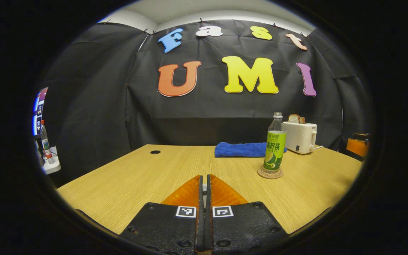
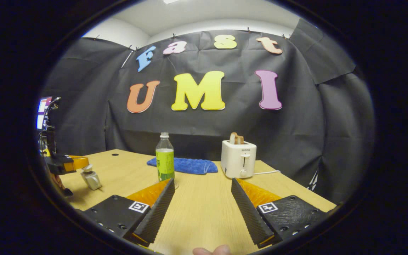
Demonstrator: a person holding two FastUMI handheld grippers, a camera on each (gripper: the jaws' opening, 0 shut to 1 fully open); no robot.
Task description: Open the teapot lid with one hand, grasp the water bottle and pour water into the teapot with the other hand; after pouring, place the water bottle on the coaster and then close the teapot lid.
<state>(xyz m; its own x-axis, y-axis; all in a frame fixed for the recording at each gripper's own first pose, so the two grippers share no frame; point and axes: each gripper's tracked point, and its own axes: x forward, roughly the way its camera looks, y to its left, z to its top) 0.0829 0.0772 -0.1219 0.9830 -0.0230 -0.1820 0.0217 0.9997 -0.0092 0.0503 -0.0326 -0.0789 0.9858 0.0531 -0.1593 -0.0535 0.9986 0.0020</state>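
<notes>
Left gripper view: left tongs closed, empty; green-labelled clear plastic water bottle upright on round cork coaster. Right tongs agape, empty. Apparently final step; next, closing teapot lid.

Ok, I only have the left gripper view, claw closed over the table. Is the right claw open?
Observer: Yes, the right claw has its fingers spread wide, nothing between them.
Operator: What's ahead of it?
Observer: The water bottle stands beyond one finger, the toaster beyond the other.
Operator: And my claw from there?
Observer: The left claw sits far left, a small grey object at its tips; I can't identify it.
</notes>
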